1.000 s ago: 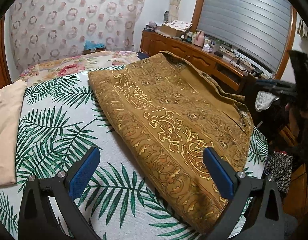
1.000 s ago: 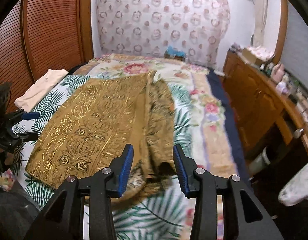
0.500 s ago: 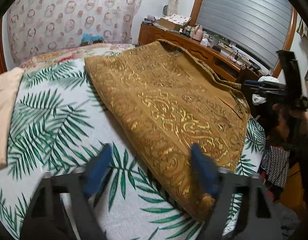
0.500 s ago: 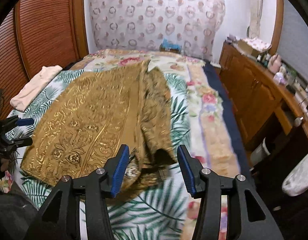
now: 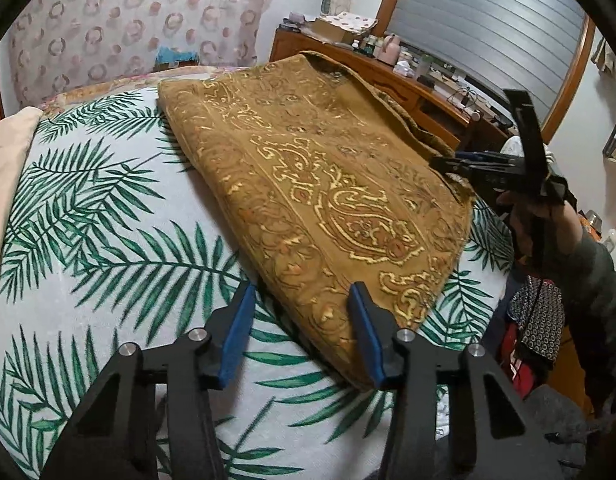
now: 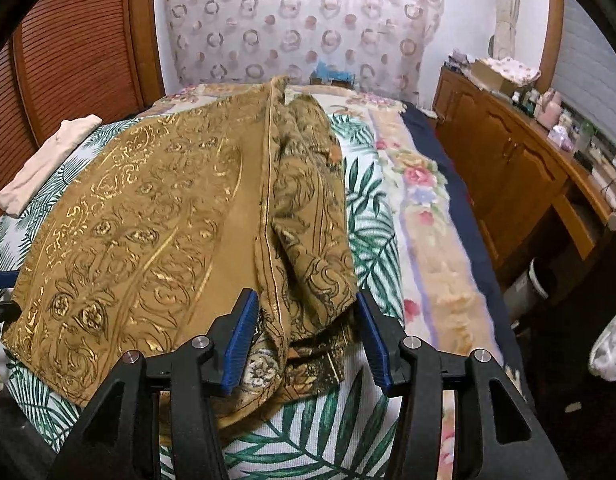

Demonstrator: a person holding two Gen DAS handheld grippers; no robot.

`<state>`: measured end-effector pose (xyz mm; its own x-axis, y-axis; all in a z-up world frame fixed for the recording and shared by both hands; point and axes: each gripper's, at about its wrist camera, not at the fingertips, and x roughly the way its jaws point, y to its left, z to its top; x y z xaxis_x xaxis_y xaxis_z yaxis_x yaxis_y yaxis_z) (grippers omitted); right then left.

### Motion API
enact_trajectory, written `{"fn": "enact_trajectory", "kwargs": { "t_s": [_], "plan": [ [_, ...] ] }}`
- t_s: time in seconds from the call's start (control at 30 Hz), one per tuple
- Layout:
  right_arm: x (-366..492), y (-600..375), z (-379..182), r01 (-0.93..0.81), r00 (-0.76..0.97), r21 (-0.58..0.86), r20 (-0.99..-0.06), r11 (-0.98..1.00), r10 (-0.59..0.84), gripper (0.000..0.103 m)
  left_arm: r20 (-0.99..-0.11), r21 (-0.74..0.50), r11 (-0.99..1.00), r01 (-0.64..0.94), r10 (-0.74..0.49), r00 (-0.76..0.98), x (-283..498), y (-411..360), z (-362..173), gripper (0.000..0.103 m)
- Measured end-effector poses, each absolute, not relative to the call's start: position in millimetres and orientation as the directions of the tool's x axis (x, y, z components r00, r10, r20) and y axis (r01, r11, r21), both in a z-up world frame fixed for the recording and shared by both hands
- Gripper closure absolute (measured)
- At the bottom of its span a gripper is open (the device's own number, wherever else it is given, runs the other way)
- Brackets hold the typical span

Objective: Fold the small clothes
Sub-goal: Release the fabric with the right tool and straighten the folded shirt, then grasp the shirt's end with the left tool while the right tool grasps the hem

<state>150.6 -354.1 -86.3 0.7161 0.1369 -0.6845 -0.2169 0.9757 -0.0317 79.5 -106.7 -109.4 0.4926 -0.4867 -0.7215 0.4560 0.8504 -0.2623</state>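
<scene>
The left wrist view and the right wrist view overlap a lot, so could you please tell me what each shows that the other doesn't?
Only the left view shows the window blind and the right claw at the cloth's far edge. Only the right view shows the wooden slatted door and the cloth's bunched folded-over flap. Both show the gold cloth on the palm-leaf sheet, the cream garment and the dresser.

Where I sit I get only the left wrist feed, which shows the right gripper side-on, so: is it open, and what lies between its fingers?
Observer: It is open. The right gripper straddles the near end of the golden garment, with nothing clamped.
Operator: Does that side lie flat?
Observer: No. A folded-over strip runs along a seam there, ending between the gripper's fingers.
Operator: Anything under it?
Observer: A paler patterned layer peeks out below the near hem.
</scene>
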Motion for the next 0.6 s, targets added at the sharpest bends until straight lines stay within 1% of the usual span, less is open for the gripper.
{"fn": "enact_trajectory", "kwargs": {
  "t_s": [0.03, 0.1, 0.23, 0.43, 0.5, 0.6],
  "plan": [
    [151.3, -354.9, -87.6, -0.219, 0.708, -0.02, -0.691, 0.976, 0.145, 0.05, -0.722, -0.254, 0.852, 0.457, -0.482, 0.497, 78.3, -108.8, -109.3, 0.057],
    [155.5, -355.6, -87.8, -0.218, 0.707, -0.006, -0.69, 0.976, 0.154, 0.05, -0.72, -0.262, 0.848, 0.462, -0.49, 0.491, 77.1, -111.1, -109.2, 0.064],
    [157.1, -360.1, -89.2, -0.22, 0.701, 0.018, -0.692, 0.975, 0.171, 0.05, -0.717, -0.268, 0.843, 0.466, -0.497, 0.488, 73.0, -115.6, -108.6, 0.065],
    [156.7, -359.7, -94.6, -0.229, 0.703, 0.008, -0.691, 0.973, 0.171, 0.05, -0.713, -0.285, 0.836, 0.469, -0.512, 0.48, 70.8, -119.6, -108.7, 0.065],
    [156.3, -359.9, -95.4, -0.229, 0.704, 0.007, -0.69, 0.973, 0.17, 0.05, -0.712, -0.278, 0.838, 0.471, -0.508, 0.484, 71.5, -121.5, -108.8, 0.069],
    [153.7, -360.0, -94.0, -0.214, 0.713, -0.011, -0.685, 0.977, 0.149, 0.05, -0.711, -0.281, 0.838, 0.467, -0.509, 0.485, 74.2, -120.2, -109.0, 0.069]
  ]
}}
